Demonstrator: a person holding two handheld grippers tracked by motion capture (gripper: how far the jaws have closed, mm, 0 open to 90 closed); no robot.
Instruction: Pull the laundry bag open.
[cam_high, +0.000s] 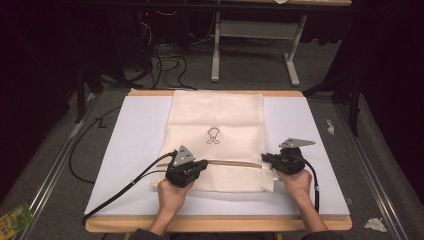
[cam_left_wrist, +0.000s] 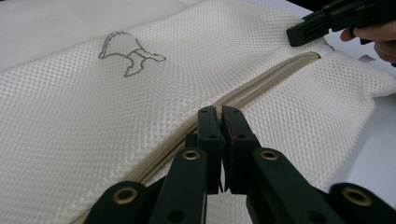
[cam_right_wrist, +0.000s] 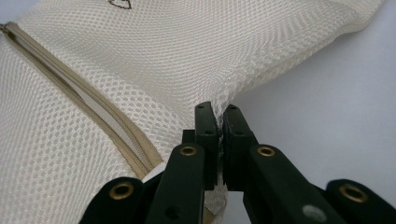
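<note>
Cream mesh laundry bag (cam_high: 216, 135) lies flat on the white counter (cam_high: 135, 150). Left tool (cam_left_wrist: 218, 122) is clamped on the zipper (cam_left_wrist: 261, 81), seemingly at its pull. Right tool (cam_right_wrist: 217, 122) pinches the bag's mesh edge beside the zipper end.

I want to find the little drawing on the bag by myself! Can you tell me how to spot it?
Look at the white board on the table, where a cream mesh bag lies flat. Above the tan zipper that crosses the bag between the two grippers sits a small dark outline drawing, near the bag's middle. It is the one dark mark on the plain cream cloth.
</note>
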